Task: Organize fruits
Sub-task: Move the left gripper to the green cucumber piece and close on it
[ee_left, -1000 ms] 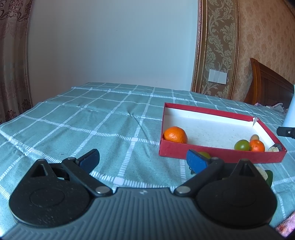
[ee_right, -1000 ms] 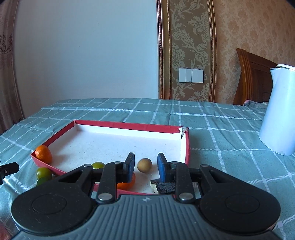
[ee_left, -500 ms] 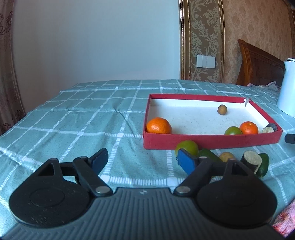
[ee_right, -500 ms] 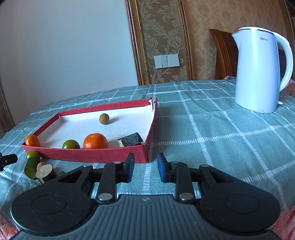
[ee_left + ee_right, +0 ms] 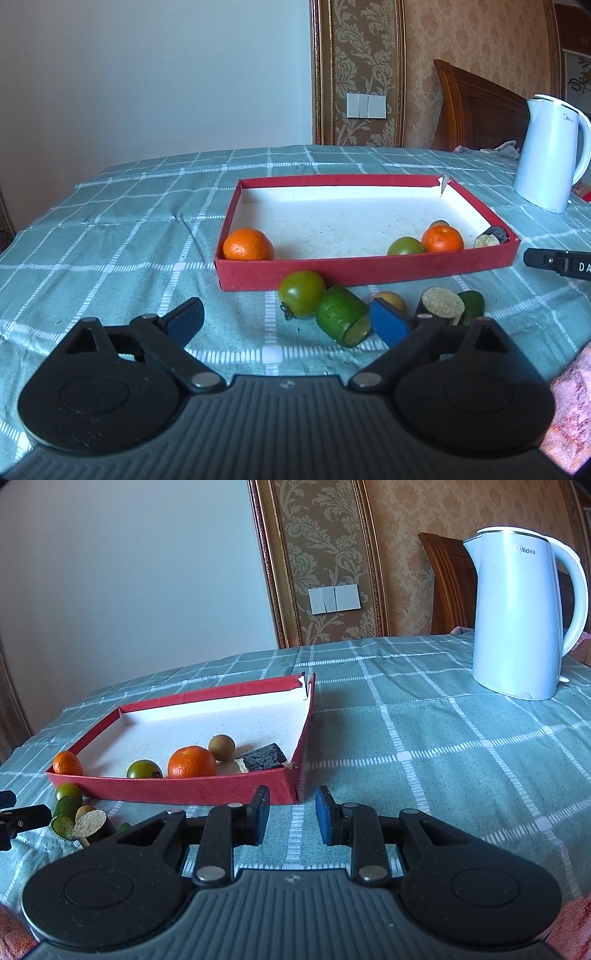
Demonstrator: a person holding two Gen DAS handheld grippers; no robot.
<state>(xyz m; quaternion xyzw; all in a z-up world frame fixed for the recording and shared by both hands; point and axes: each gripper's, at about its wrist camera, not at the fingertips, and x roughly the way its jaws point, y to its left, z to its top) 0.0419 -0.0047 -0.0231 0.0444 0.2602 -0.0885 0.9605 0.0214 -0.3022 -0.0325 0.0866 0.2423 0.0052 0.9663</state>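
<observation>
Teal checked cloth (image 5: 129, 236) covers the whole table, white grid lines. White kettle (image 5: 517, 620) stands at the far right of it, well apart from the box. Red box (image 5: 369, 271), white inside, sits mid-table; torn far-right corner.

Left gripper (image 5: 286, 319): jaws spread wide, just been opening, nothing pinched. Blue pads low over the cloth, in front of the loose pieces; the right pad overlaps them in its own view, contact can't be told.

Right gripper (image 5: 291, 814): jaws drawn in as far as they go, small gap left, nothing between the pads. It sits just short of the box's near-right corner, over bare cloth. Its tip shows at the right edge of the left view.

In the box: orange (image 5: 248, 244) in the near-left corner; second orange (image 5: 442, 238) near the right end, green tomato (image 5: 405, 246) just beside it, small brown fruit (image 5: 221, 747) behind them, dark chunk (image 5: 264, 757) in the near-right corner.

Outside, along the box's front wall: green tomato no. 2 (image 5: 301, 293), touching a green cut piece (image 5: 341, 319); then a small tan fruit (image 5: 389, 299), a dark stub with pale cut face (image 5: 441, 304), another green piece (image 5: 472, 304) behind it. All clustered close, on the cloth.
</observation>
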